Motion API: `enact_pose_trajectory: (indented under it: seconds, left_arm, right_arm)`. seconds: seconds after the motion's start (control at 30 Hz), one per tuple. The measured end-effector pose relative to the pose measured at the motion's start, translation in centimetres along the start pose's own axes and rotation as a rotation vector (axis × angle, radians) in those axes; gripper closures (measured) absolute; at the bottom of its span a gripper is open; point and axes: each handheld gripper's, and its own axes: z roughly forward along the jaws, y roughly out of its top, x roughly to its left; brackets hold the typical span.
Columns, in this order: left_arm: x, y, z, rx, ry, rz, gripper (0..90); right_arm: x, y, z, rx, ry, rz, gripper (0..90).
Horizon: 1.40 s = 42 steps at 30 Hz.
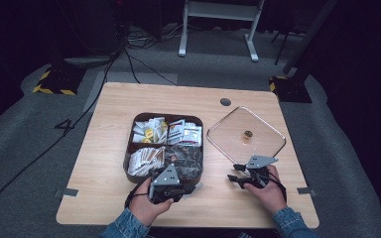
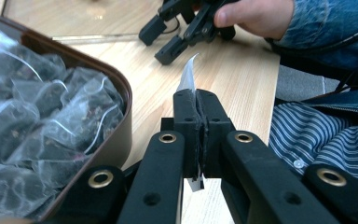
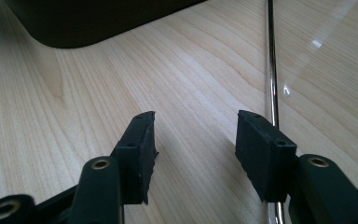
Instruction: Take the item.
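A brown compartment tray (image 1: 129,154) of packets and tea bags (image 2: 51,121) sits mid-table. My left gripper (image 1: 186,188) lies at the tray's front right corner, just outside the rim (image 2: 122,95). In the left gripper view it (image 2: 198,95) is shut on a thin white slip (image 2: 188,77) that sticks out above and below the jaws. My right gripper (image 1: 233,172) hovers low over the bare wood between the tray and a clear lid (image 1: 228,136). It is open with nothing between its fingers (image 3: 196,135). It also appears at the top of the left gripper view (image 2: 156,45).
The clear lid has a metal rim (image 3: 271,70) and a small knob (image 1: 248,134), and lies flat at the table's right side. The tray's dark wall (image 3: 98,18) stands ahead of the right gripper. A round grommet (image 1: 225,101) sits near the far edge. Bare wood surrounds both hands.
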Motion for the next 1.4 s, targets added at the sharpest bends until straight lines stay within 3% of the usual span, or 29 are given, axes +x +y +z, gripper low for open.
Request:
enact_pose_trajectory:
  seconds: [0.43,0.8,1.17,1.23,1.33,1.4]
  left_arm:
    - [0.4,-1.0,1.4,0.052,0.007,-0.008,87.9]
    - [0.1,-1.3,2.5,0.116,0.030,0.025,87.8]
    - [-0.1,-1.5,3.1,0.148,0.023,0.035,87.1]
    - [-0.1,-1.5,3.2,0.146,0.006,0.023,83.1]
    - [-0.2,-1.4,3.0,0.117,-0.018,-0.011,64.2]
    - [-0.2,-1.2,2.6,0.083,-0.035,-0.026,59.8]
  right_arm:
    - [0.0,0.0,0.0,0.000,-0.001,-0.001,48.2]
    - [0.0,0.0,0.0,0.000,-0.001,-0.002,48.1]
    - [0.0,0.0,0.0,0.000,-0.001,-0.001,48.2]
    - [0.0,0.0,0.0,0.000,-0.001,-0.001,48.2]
    - [0.0,0.0,0.0,0.000,-0.001,-0.001,48.2]
    - [0.0,0.0,0.0,0.000,-0.001,-0.001,48.1]
